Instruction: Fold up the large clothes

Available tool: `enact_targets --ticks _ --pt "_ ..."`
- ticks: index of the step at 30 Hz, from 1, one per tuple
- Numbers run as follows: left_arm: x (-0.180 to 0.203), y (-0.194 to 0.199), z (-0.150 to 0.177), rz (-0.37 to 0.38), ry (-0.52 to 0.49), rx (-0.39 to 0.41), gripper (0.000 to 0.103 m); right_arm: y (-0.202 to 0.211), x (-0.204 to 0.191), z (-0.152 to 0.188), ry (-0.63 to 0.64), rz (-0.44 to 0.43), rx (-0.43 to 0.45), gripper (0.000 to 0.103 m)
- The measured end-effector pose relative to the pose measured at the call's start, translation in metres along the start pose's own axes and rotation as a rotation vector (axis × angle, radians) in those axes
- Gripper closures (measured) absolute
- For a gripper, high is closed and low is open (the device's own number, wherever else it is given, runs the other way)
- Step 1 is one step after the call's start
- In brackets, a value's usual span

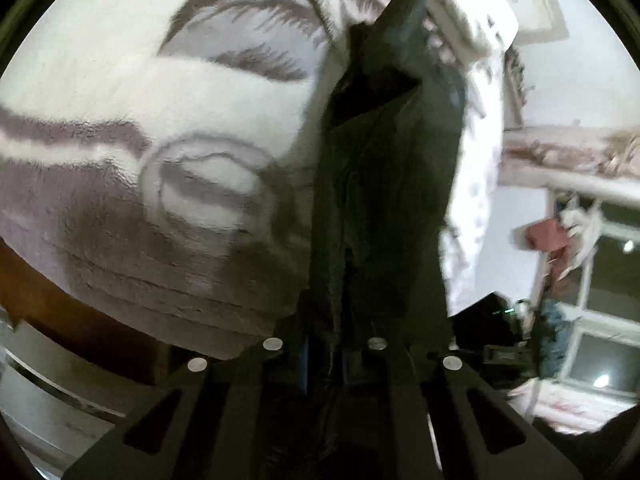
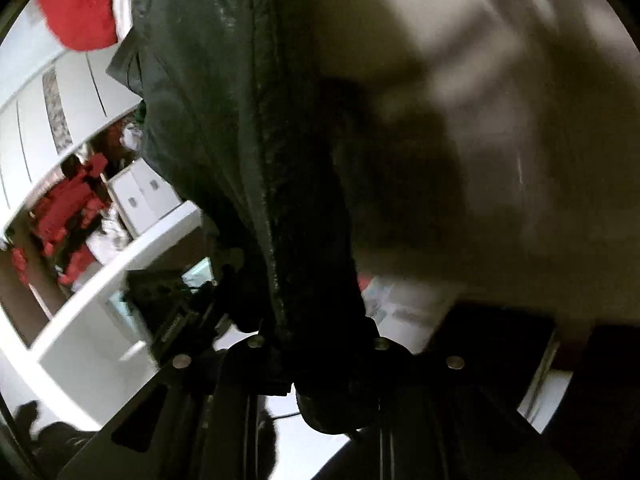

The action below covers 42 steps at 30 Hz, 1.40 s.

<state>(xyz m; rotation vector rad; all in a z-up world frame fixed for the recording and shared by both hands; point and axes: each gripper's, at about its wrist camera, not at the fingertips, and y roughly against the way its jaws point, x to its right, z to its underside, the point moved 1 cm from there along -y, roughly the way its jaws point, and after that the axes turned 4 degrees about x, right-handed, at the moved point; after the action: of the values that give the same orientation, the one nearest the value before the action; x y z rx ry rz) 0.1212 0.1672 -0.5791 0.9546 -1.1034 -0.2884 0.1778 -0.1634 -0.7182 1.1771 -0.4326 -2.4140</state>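
A large dark green garment (image 1: 384,168) hangs stretched away from my left gripper (image 1: 326,344), which is shut on its edge, over a white and grey-brown fleece blanket (image 1: 140,128). In the right wrist view the same dark garment (image 2: 256,160) runs up from my right gripper (image 2: 318,344), which is shut on a bunched edge of it. The fingertips of both grippers are hidden in the cloth. The right wrist view is blurred on its right side.
A white patterned cloth (image 1: 476,208) hangs right of the garment. A window (image 1: 600,320) and a rail with hung items (image 1: 560,232) are at right. White drawers (image 2: 140,196), red items (image 2: 72,208) and a red cushion (image 2: 80,4) show at the left of the right wrist view.
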Motion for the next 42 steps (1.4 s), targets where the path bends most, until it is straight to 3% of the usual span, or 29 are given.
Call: enact_targets --ticks 4,9,13,16,19,25,28,30,33,36,41,42 --pt "0.040 0.017 -0.039 0.075 -0.073 0.077 0.096 -0.007 -0.027 0.021 -0.020 -0.112 0.009 0.085" --pt "0.086 0.018 -0.102 0.145 -0.154 0.163 0.096 -0.001 -0.102 -0.005 0.046 -0.253 0.050 0.086" --pt "0.106 -0.006 -0.150 0.138 -0.225 0.184 0.095 0.025 -0.141 -0.064 0.064 -0.336 0.110 0.086" --pt "0.113 -0.032 -0.184 0.137 -0.220 0.166 0.095 0.045 -0.167 -0.119 0.050 -0.377 0.175 0.086" --pt "0.123 -0.075 -0.230 0.100 -0.219 0.122 0.095 0.062 -0.165 -0.174 -0.004 -0.406 0.231 0.086" --pt "0.114 -0.140 -0.277 0.043 -0.175 0.024 0.094 0.050 -0.161 -0.264 -0.206 -0.462 0.325 0.086" --pt "0.115 -0.139 -0.281 0.045 -0.150 0.011 0.094 0.040 -0.159 -0.291 -0.295 -0.463 0.350 0.086" --pt "0.121 -0.121 -0.268 0.034 -0.181 0.026 0.093 0.037 -0.173 -0.294 -0.273 -0.440 0.349 0.086" --pt "0.120 -0.090 -0.247 0.079 -0.157 0.066 0.091 0.047 -0.198 -0.277 -0.189 -0.429 0.325 0.086" --pt "0.131 -0.057 -0.232 0.087 -0.181 0.138 0.093 0.057 -0.210 -0.253 -0.213 -0.477 0.300 0.086" --pt "0.129 -0.038 -0.241 0.094 -0.115 0.196 0.093 0.046 -0.253 -0.238 -0.275 -0.525 0.297 0.085" --pt "0.126 -0.039 -0.246 0.108 -0.083 0.200 0.093 0.051 -0.245 -0.236 -0.283 -0.537 0.296 0.085"
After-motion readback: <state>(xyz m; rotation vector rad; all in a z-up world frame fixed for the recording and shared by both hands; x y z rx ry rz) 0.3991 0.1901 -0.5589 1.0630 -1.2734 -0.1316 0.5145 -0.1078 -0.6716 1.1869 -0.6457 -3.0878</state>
